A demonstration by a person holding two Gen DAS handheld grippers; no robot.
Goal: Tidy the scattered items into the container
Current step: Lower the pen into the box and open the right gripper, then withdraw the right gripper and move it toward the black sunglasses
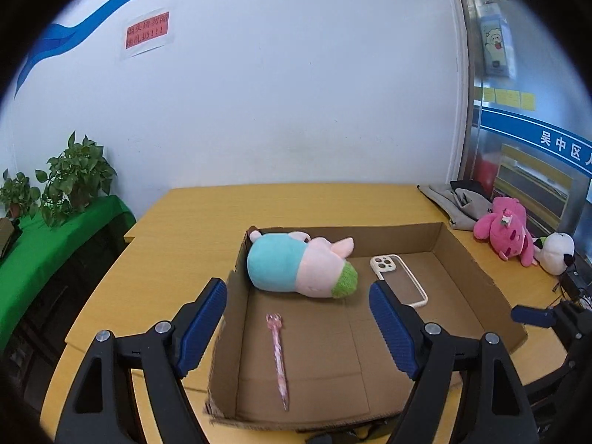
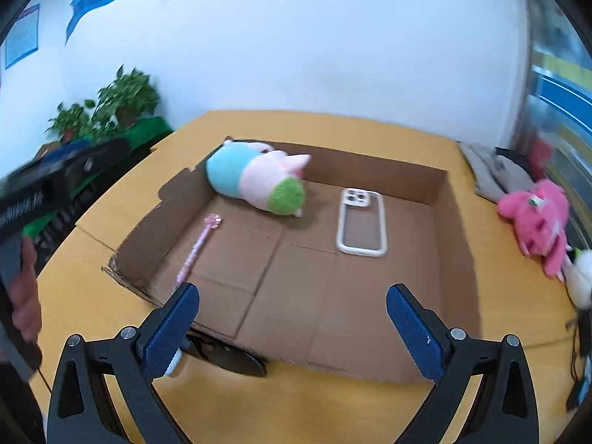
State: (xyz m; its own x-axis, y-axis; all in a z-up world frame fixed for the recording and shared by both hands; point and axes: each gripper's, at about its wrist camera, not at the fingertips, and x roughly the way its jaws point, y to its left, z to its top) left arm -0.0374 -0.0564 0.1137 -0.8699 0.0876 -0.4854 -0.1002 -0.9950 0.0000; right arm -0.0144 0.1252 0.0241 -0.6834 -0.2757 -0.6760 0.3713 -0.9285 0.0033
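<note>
A shallow open cardboard box (image 1: 388, 240) (image 2: 370, 177) sits on the yellow wooden table. Inside it lie a blue, pink and green plush toy (image 1: 296, 266) (image 2: 255, 177) at the far left, a white phone case (image 1: 399, 277) (image 2: 362, 222) to its right, and a pink pen (image 1: 279, 355) (image 2: 199, 244) near the left wall. My left gripper (image 1: 296, 288) hangs open above the box's near left part, holding nothing. My right gripper (image 2: 294, 290) stands wide open over the box's near edge, also with nothing in it.
A pink plush (image 1: 507, 229) (image 2: 540, 218), a white plush (image 1: 555, 251) and grey cloth (image 1: 455, 199) lie at the table's right. Potted plants (image 1: 74, 177) stand on a green-covered shelf at left. A dark object (image 2: 229, 359) lies against the box's near wall.
</note>
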